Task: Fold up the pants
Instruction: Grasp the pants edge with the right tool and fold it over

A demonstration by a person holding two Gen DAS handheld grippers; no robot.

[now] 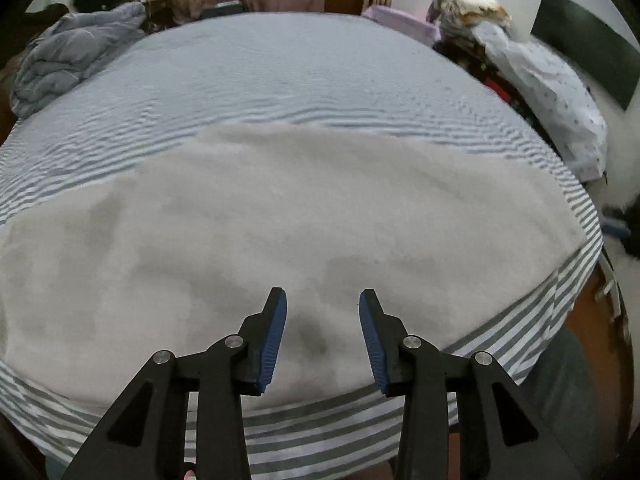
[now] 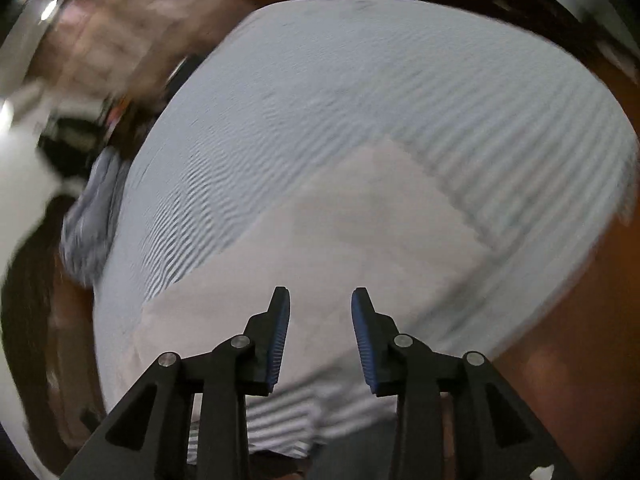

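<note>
Pale pants point(image 1: 280, 220) spread flat on a bed with a grey-and-white striped sheet point(image 1: 280, 80), near its front edge; one garment only, no folded layer clearly discernible in either view. In the left wrist view the long axis of the cloth runs from side to side across the frame, square to the line of the fingers; the near hem lies just below and ahead of the left tongs point(image 1: 322, 298), which stand released, jaws apart, nothing between them, poised above the cloth; contact with it cannot be judged. The right tongs point(image 2: 321, 296) are likewise released and empty; that view is blurred and tilted, and shows the pants point(image 2: 340, 240) as a slanted pale panel whose far corner points up and to the right, again directly ahead of the fingers. Neither pair is plainly the nearer; both hang over the near edge, so a grasp there and a fold away across the bed appears the likely next step. Count: two tongs, one pair of pants, one bed; a crumpled blue-grey bundle point(image 1: 72, 56) at the far left corner; a heap of laundry point(image 1: 540, 80) at the far right.
</note>
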